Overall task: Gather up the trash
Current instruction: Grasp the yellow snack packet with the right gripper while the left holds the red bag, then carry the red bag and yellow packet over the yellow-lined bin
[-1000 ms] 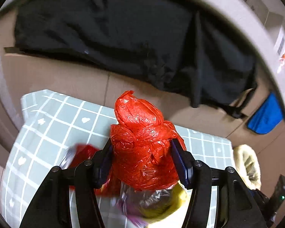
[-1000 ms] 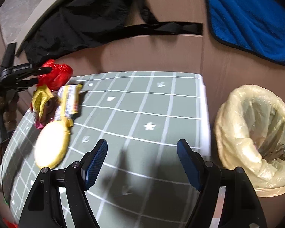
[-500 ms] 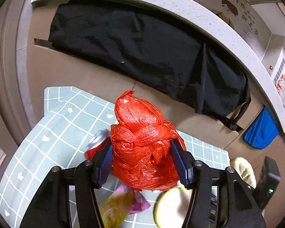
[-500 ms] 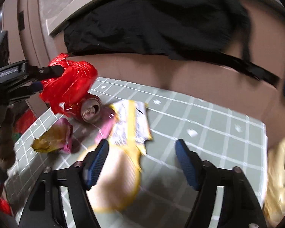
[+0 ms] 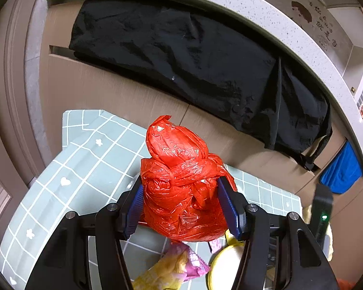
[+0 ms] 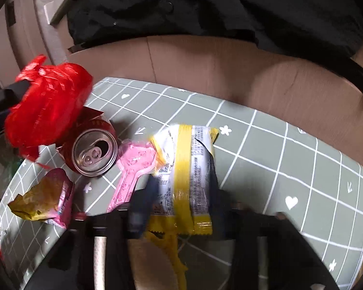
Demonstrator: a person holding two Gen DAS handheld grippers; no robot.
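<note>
The left gripper [image 5: 181,207] is clamped on a knotted red bag [image 5: 181,188], contents hidden, above the counter's [image 6: 290,159] nine o'clock edge. A second ago the right gripper [image 6: 181,200] gaped over bare counter near a lined bin; now its jaws are closing around a yellow-striped wrapper [image 6: 186,169] at centre. At the wrapper's nine o'clock lie an opened can [image 6: 93,153], a pink spoon [image 6: 130,169] and a crumpled packet [image 6: 46,195].
</note>
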